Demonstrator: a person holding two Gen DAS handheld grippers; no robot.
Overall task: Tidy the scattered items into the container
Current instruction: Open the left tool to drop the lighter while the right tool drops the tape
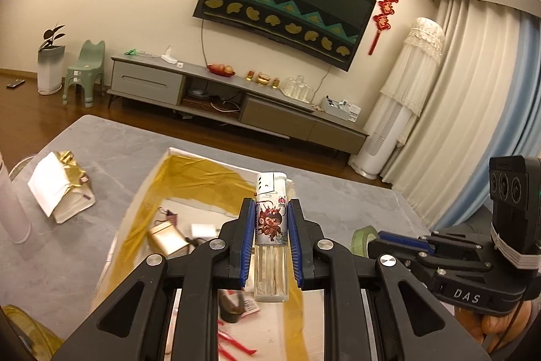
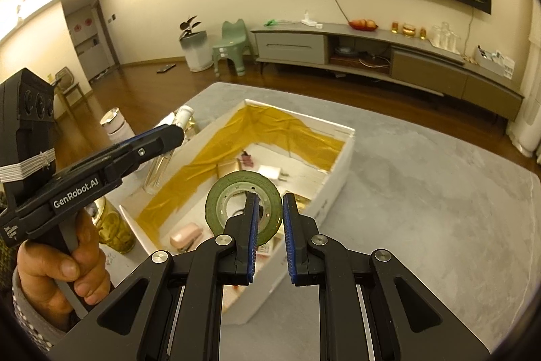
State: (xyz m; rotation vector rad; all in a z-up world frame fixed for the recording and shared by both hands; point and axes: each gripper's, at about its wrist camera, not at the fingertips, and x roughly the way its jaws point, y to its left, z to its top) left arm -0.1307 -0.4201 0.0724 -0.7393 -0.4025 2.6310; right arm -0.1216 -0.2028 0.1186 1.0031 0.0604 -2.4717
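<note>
A white box (image 1: 170, 158) lined with gold cloth stands on the grey table (image 1: 84, 151). My left gripper (image 1: 270, 205) is shut on a clear lighter (image 1: 272, 225) with a cartoon print, held upright above the box. In the right wrist view that gripper (image 2: 175, 132) hangs over the box's left wall with the lighter (image 2: 159, 171) pointing down. My right gripper (image 2: 270, 200) is shut on the rim of a green tape roll (image 2: 233, 186), one finger inside the ring, above the box (image 2: 338, 164). The tape roll (image 1: 361, 237) also shows at the right gripper's tip in the left wrist view.
Inside the box lie a small gold box (image 1: 167, 237), a white charger (image 2: 270, 173), a pink stapler (image 2: 186, 234) and red bits (image 1: 233, 344). A gold-and-white bag (image 1: 61, 192), a white flask (image 2: 116, 127) and a yellow-filled jar (image 2: 116, 225) stand left of the box.
</note>
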